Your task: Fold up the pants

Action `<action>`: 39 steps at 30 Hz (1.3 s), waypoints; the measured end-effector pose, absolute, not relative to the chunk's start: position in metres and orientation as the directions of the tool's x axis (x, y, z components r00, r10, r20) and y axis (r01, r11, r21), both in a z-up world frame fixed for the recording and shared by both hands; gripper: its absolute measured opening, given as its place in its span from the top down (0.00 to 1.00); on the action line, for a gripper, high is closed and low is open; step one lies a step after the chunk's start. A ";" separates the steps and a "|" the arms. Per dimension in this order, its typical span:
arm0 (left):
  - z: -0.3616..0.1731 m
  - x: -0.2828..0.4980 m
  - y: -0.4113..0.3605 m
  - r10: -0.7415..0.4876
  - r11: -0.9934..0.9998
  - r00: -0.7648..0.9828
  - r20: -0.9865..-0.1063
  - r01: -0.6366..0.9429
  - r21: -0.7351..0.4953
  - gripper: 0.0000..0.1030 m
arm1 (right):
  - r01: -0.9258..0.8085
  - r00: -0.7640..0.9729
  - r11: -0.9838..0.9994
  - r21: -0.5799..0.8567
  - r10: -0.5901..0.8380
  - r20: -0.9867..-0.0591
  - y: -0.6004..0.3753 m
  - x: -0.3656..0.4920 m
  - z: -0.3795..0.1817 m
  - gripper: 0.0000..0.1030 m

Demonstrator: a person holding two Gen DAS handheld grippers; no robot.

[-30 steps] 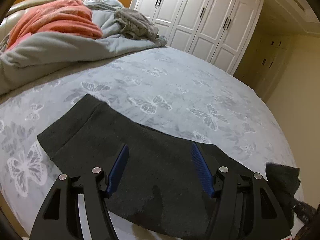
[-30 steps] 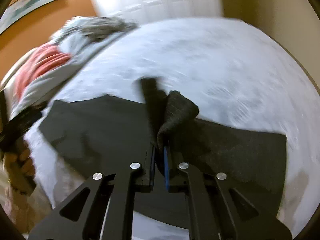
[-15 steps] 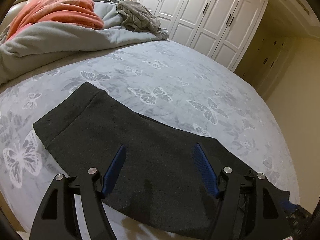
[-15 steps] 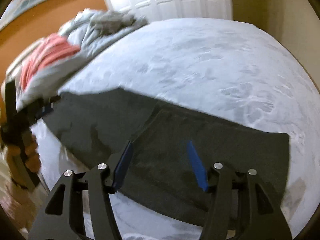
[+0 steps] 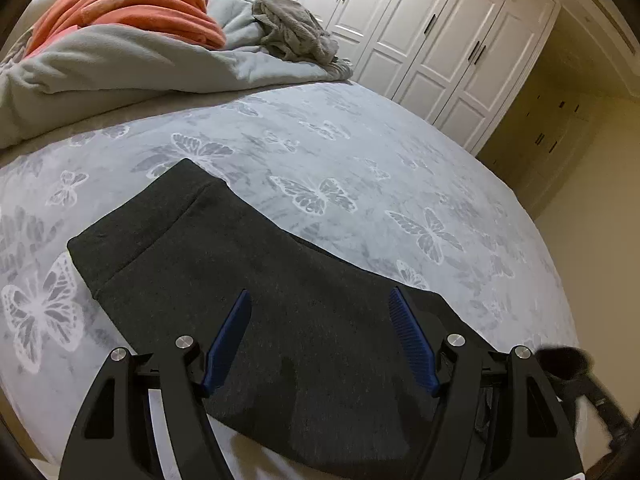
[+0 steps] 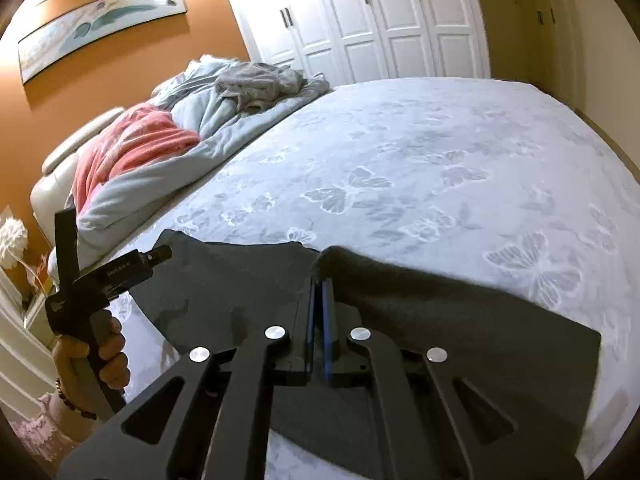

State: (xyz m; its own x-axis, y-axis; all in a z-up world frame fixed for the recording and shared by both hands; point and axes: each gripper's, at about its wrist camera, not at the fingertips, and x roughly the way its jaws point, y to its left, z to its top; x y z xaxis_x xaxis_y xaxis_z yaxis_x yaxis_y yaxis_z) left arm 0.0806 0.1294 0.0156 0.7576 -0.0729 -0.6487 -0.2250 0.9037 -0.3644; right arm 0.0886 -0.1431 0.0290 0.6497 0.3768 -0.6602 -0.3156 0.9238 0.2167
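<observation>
Lying beneath hand-held gripper [image 5: 320, 340]: pants [image 5: 192, 264].

Orange wall [image 6: 120, 64], white wardrobe doors [image 5: 432, 36], butterfly-print bed [image 5: 320, 152].

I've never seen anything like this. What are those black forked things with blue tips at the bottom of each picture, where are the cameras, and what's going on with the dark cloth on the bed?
There is no robot here. A person holds a tool in each hand, a hand-held gripper with two blue-padded fingers, and each carries a wide-angle camera looking along those fingers. One picture is from the left hand-held gripper, the other from the right hand-held gripper. Dark grey pants lie on a butterfly-print bedsheet, with a rumpled grey duvet and an orange blanket behind. The left one stands open above the pants, holding nothing. The right one is shut on a raised fold of the pants. In its picture you also see the person's left hand holding the other tool.
</observation>
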 end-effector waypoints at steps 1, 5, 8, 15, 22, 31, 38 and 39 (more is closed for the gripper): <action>0.014 0.081 0.128 -0.072 0.907 0.753 -0.654 -0.223 -0.356 0.33 | -0.316 0.616 0.930 0.190 0.353 -0.704 -0.136 0.095 0.011 0.92; 0.014 0.081 0.120 -0.085 0.918 0.746 -0.660 -0.198 -0.342 0.33 | -0.318 0.559 0.946 0.061 0.239 -0.794 -0.117 0.096 -0.030 0.91; 0.017 0.078 0.114 -0.092 0.929 0.755 -0.650 -0.169 -0.328 0.33 | -0.322 0.608 0.945 0.061 0.255 -0.752 -0.119 0.082 -0.016 0.36; 0.016 0.073 0.095 -0.096 0.952 0.747 -0.658 -0.124 -0.280 0.29 | -0.319 0.585 0.948 -0.010 0.188 -0.789 -0.110 0.094 -0.038 0.52; 0.020 0.071 0.100 -0.102 0.948 0.753 -0.650 -0.126 -0.294 0.29 | -0.315 0.653 0.942 0.116 0.304 -0.694 -0.126 0.088 0.015 0.90; 0.007 0.079 0.102 -0.085 0.948 0.718 -0.691 -0.155 -0.278 0.29 | -0.454 0.489 0.886 0.094 0.336 -0.805 -0.079 0.078 -0.025 0.74; -0.001 0.088 0.081 -0.279 0.925 0.653 -0.704 -0.014 -0.380 0.27 | -0.138 0.723 0.982 0.132 0.191 -0.664 -0.198 0.050 0.044 0.30; -0.004 0.090 0.075 -0.328 0.912 0.624 -0.709 0.015 -0.409 0.23 | -0.066 0.725 0.983 0.169 0.164 -0.669 -0.220 0.050 0.044 0.30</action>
State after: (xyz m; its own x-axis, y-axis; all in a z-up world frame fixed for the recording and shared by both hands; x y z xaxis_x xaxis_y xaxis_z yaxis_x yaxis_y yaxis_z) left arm 0.0902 0.0752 -0.0044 0.6243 -0.3282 -0.7089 0.0151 0.9124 -0.4091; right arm 0.0497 -0.2195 0.0436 0.7250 0.1636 -0.6690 -0.0661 0.9834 0.1688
